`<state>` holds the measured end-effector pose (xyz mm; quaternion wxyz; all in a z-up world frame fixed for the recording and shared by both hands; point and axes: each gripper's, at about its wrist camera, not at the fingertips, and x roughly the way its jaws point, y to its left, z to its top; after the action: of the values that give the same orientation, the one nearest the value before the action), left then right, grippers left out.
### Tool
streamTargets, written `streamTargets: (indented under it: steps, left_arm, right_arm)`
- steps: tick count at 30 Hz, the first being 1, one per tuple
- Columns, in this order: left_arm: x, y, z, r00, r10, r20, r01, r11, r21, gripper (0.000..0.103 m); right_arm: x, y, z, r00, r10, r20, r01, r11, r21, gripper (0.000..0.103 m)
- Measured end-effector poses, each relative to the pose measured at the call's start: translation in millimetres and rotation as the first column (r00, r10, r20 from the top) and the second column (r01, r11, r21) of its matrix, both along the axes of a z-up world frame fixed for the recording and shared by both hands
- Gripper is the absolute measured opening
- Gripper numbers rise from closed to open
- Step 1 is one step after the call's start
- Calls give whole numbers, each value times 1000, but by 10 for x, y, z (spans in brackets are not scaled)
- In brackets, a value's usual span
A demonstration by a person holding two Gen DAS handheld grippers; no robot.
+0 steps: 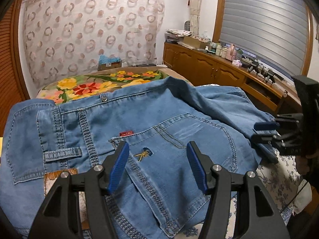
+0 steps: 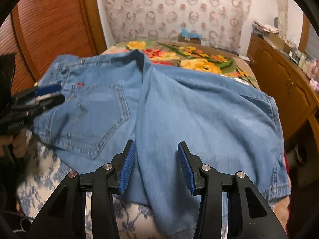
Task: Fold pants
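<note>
- Bedroom scene: a bed [image 1: 279, 171] with a blue-and-white floral sheet fills the foreground, and a bright flowered blanket [image 1: 89, 85] covers its far end.
- Light blue denim pants [image 1: 159, 123] lie spread across the bed's near half, back pocket [image 1: 199, 135] facing up, a raised crease running through the middle.
- Left gripper [image 1: 157, 155] hovers over the pocket area, its blue-padded fingers [image 1: 119, 165] parted about halfway, holding nothing.
- Right gripper [image 2: 156, 155] hangs above the trouser cloth near the bed's near edge, fingers apart and empty.
- Beyond, a ring-patterned curtain [image 1: 89, 29] covers the far wall; a wooden cabinet [image 1: 209, 67] lines the right side.
</note>
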<state>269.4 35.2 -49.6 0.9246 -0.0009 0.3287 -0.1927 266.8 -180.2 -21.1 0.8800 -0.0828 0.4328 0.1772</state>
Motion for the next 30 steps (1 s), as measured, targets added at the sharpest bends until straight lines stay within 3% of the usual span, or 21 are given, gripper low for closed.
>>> streamTargets:
  steps: [6, 8, 11, 17, 22, 30]
  left_arm:
    - [28, 3, -52, 1000, 3, -10, -3, 1000, 2, 59]
    - [41, 15, -77, 1000, 4, -19, -4, 1000, -1, 59]
    - [44, 13, -102, 1000, 2, -26, -2, 1000, 1, 59]
    - [36, 7, -109, 1000, -10, -16, 10, 1000, -8, 59]
    - [44, 2, -142, 1000, -5, -24, 5, 1000, -5, 59]
    - [29, 35, -168, 1000, 8, -27, -9, 1000, -12, 59]
  right_arm:
    - [-150, 26, -174, 1000, 10, -25, -12, 998, -56, 39]
    - [-158, 12, -226, 1000, 14, -26, -16, 996, -86, 31]
    - [-129, -65, -208, 999, 22, -28, -24, 995, -95, 3]
    - [55, -294, 156, 997, -15, 78, 25, 993, -118, 1]
    - [301, -448, 430, 988, -20, 155, 50, 980, -191, 0]
    - [891, -707, 479, 984, -46, 174, 95, 954, -284, 1]
